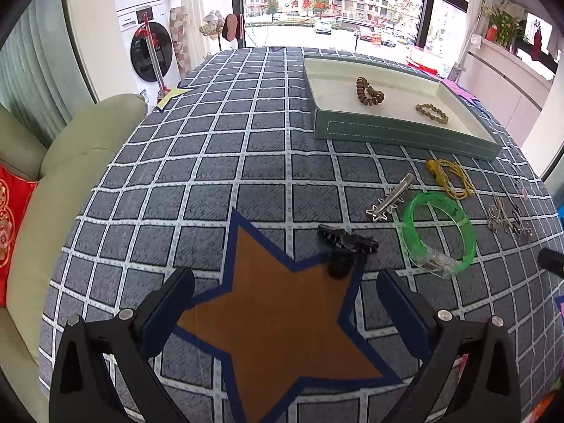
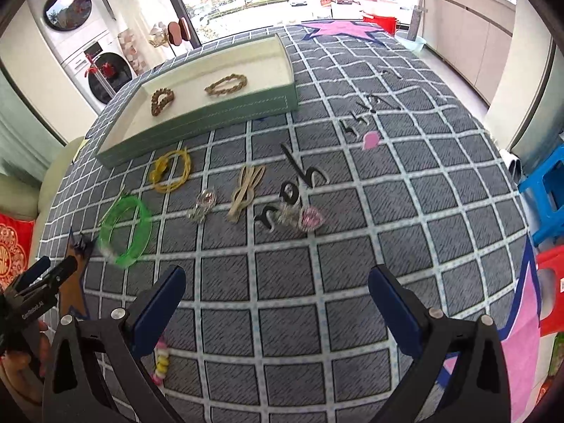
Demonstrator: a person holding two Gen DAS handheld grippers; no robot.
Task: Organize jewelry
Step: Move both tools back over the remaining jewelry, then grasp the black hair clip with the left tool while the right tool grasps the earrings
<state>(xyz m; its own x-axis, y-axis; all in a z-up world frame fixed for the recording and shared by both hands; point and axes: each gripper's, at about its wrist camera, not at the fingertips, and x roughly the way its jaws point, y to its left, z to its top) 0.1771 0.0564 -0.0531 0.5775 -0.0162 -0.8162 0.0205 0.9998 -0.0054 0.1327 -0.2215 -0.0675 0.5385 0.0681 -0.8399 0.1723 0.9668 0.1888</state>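
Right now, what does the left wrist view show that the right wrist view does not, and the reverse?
Only the left wrist view shows the silver star hair clip clearly.

Only the right wrist view shows the pink and yellow bead bracelet, the beige hair clip and the left gripper from outside.

Both show the green tray, its two bracelets, the green bangle and the yellow cord.

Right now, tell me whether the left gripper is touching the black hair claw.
Apart. The left wrist view shows the left gripper open, with bare cloth between both fingertips and the black hair claw lying ahead.
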